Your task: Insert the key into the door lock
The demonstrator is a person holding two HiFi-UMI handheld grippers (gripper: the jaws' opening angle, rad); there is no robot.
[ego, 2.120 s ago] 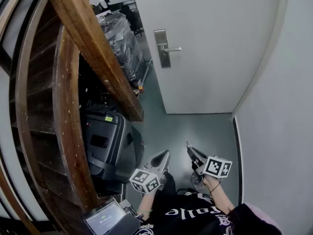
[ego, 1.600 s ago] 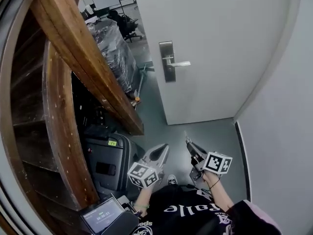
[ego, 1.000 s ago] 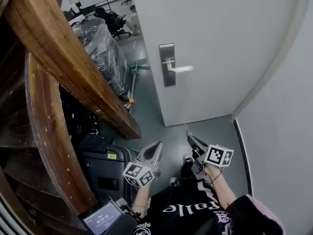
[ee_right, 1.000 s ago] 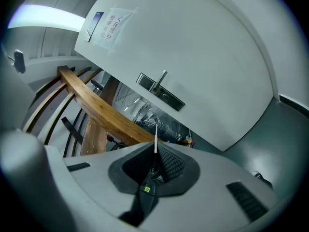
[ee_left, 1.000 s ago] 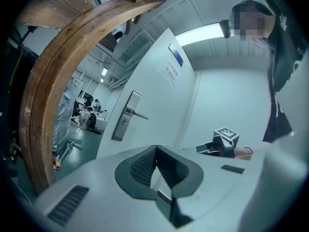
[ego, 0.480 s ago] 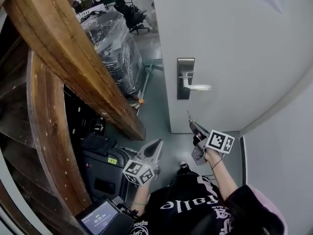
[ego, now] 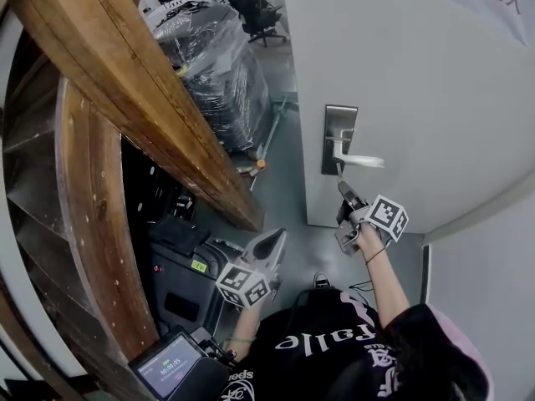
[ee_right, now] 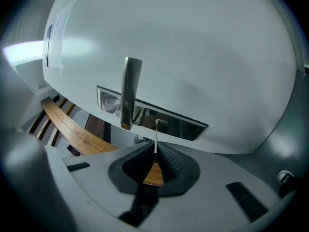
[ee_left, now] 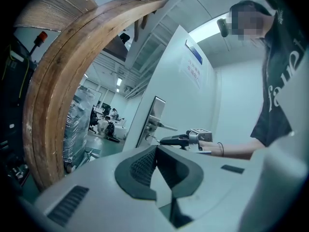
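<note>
White door (ego: 435, 82) on the right, wooden stair rail (ego: 142, 82) on the left. Right tongs (ego: 343, 189) clamp a key (ee_right: 155, 139), its tip at the lock plate (ego: 338, 140). Left tongs (ego: 274, 242) are together and empty.

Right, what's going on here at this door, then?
A person stands at a white door with a gripper in each hand. The right gripper is shut on a key, whose tip is up at the keyhole in the metal lock plate, just below the door handle. Whether it has gone in cannot be told. The left gripper hangs low, shut and empty.
</note>
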